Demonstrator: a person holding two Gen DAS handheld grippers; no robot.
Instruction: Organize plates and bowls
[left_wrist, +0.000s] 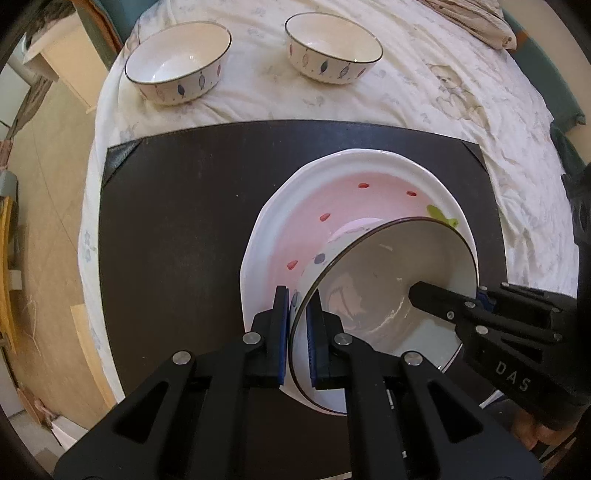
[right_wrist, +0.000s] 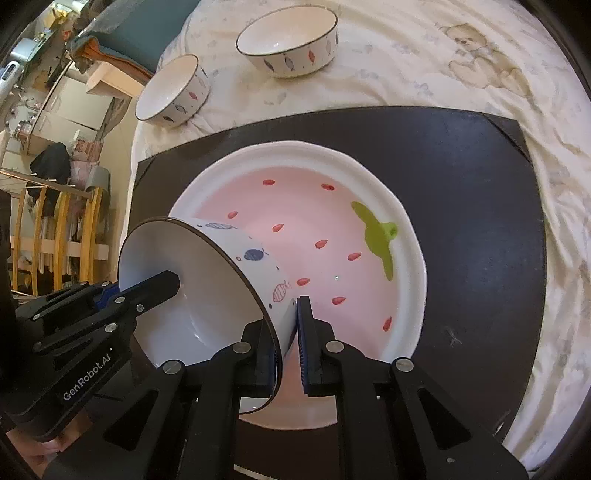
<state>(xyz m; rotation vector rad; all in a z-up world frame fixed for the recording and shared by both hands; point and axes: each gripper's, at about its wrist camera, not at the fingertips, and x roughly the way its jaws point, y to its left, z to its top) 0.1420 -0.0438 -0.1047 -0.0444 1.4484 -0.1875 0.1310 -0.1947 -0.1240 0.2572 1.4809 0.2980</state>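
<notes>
Both tongs grip one tilted bowl (left_wrist: 384, 295) by opposite sides of its rim, each with one finger inside and one outside the wall. The left tongs (left_wrist: 298, 332) clamp its 7 o'clock edge in the left view; the right tongs (right_wrist: 286, 347) clamp it at 5 o'clock in theirs. The bowl hangs over a pink plate (right_wrist: 332, 236) on a dark mat (left_wrist: 177, 221). Two more bowls (left_wrist: 177, 62) (left_wrist: 332, 46) stand on the bed (left_wrist: 443, 92) toward 12 o'clock.
</notes>
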